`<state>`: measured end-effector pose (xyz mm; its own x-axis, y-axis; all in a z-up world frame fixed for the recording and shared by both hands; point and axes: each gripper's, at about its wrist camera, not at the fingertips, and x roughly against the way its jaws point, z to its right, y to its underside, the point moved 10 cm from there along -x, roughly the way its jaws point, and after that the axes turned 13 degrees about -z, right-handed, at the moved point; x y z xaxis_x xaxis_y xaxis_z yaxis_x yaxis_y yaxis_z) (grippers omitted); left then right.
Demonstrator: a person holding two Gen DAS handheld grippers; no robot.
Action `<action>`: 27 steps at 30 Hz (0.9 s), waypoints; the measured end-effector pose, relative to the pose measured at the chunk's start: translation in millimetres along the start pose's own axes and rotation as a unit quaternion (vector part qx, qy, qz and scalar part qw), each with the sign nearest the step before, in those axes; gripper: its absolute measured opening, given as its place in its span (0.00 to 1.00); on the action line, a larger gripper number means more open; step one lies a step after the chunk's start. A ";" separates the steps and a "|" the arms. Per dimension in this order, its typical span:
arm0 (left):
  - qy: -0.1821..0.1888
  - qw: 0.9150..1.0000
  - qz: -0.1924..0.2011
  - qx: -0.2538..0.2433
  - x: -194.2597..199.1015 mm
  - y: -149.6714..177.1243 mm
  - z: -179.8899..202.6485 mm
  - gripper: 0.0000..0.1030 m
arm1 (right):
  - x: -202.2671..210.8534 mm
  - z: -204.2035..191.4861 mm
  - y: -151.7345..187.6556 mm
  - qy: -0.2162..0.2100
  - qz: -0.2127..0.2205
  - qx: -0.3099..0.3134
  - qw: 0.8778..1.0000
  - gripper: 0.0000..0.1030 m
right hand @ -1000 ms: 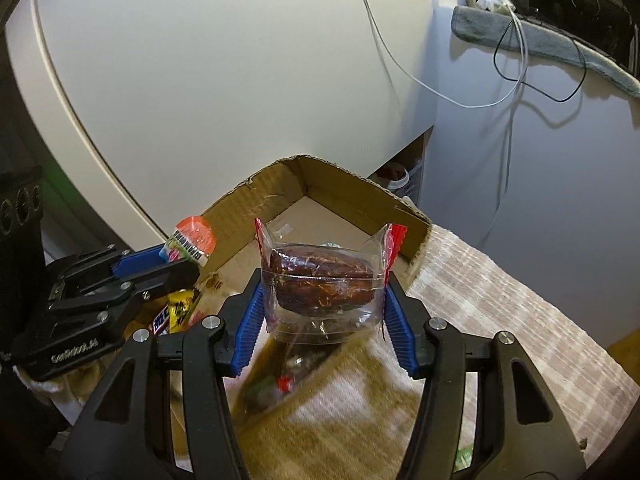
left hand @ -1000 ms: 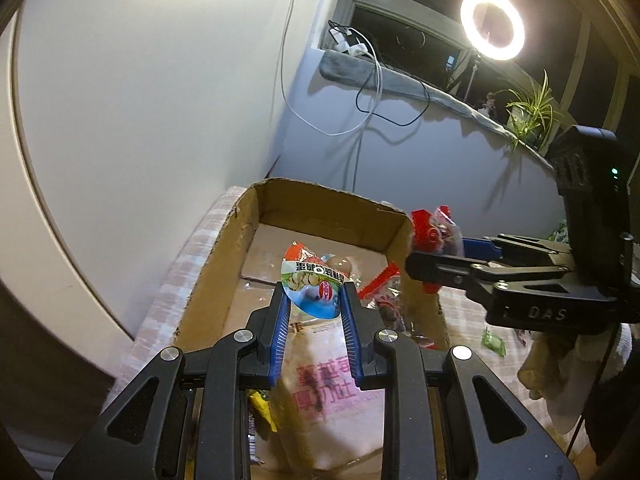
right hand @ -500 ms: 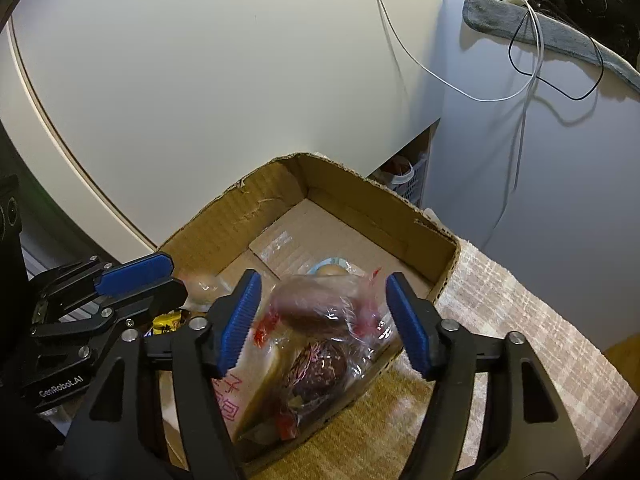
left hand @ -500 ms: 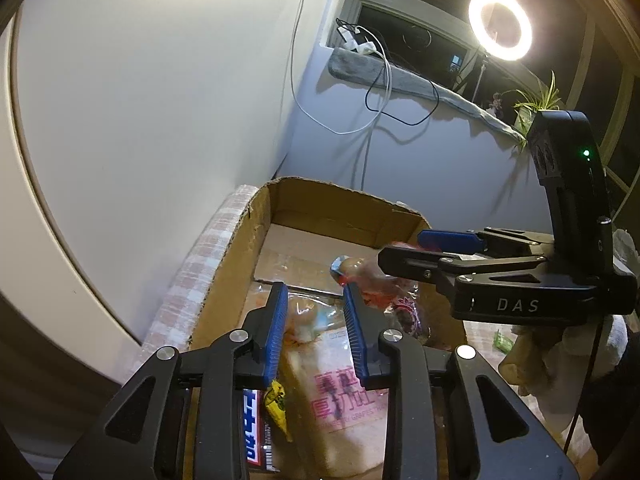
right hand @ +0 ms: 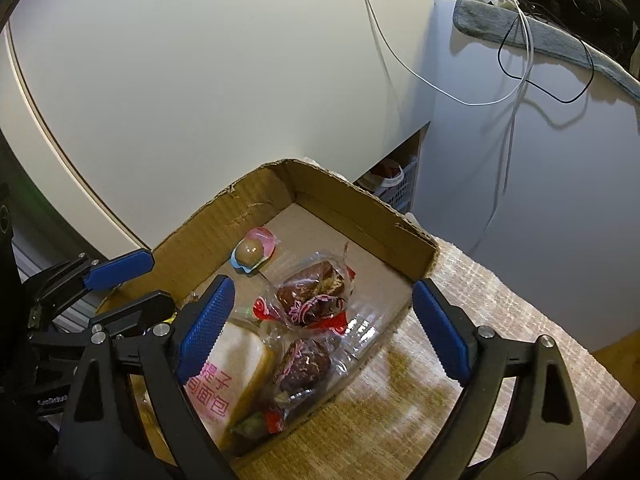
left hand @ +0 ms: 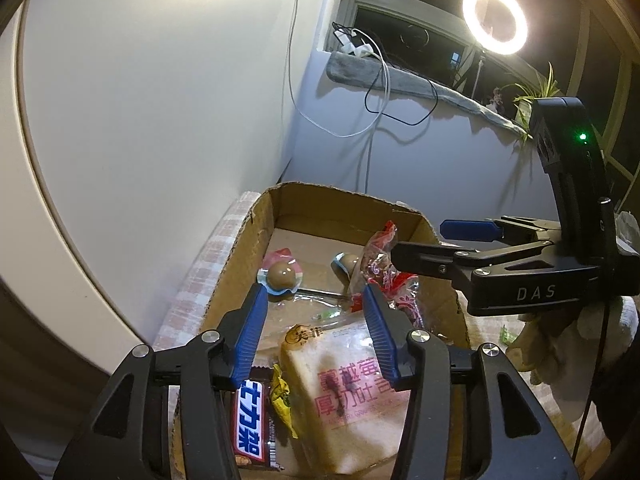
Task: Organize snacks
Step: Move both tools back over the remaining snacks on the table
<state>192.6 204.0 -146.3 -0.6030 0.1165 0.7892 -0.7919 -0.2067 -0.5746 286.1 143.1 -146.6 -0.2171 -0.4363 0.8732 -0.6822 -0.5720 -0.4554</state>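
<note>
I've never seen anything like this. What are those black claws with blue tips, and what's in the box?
They are grippers, one held in each of a person's hands, each with a camera looking along its fingers. One picture looks from the left gripper, the other from the right gripper. Both hang over a cardboard box of snacks: sliced bread, a chocolate bar, wrapped buns and a small round sweet. Both grippers hold nothing; their jaws are opening.

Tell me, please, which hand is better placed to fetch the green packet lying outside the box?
Right, probably. The green packet lies on the cloth past the cardboard box, just under the right gripper, whose opening jaws are empty. The left gripper hangs over the box.
</note>
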 end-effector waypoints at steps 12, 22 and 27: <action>-0.002 1.000 0.012 -0.025 15.3 3.5 22.8 0.47 | 34.5 14.3 22.1 0.022 0.030 0.001 0.999 0.90; 0.014 0.998 0.018 -0.054 27.1 14.8 63.7 0.47 | 71.7 40.0 65.2 -0.009 0.056 -0.035 0.998 0.90; 0.027 0.997 0.017 -0.067 29.4 21.7 87.8 0.47 | 94.0 67.5 89.4 -0.013 0.074 -0.066 0.995 0.90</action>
<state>166.1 117.6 -116.5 -0.6314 0.1643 0.7579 -0.7743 -0.0808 -0.6276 251.8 4.1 -116.9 -0.3050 -0.5270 0.7933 -0.7304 -0.4051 -0.5499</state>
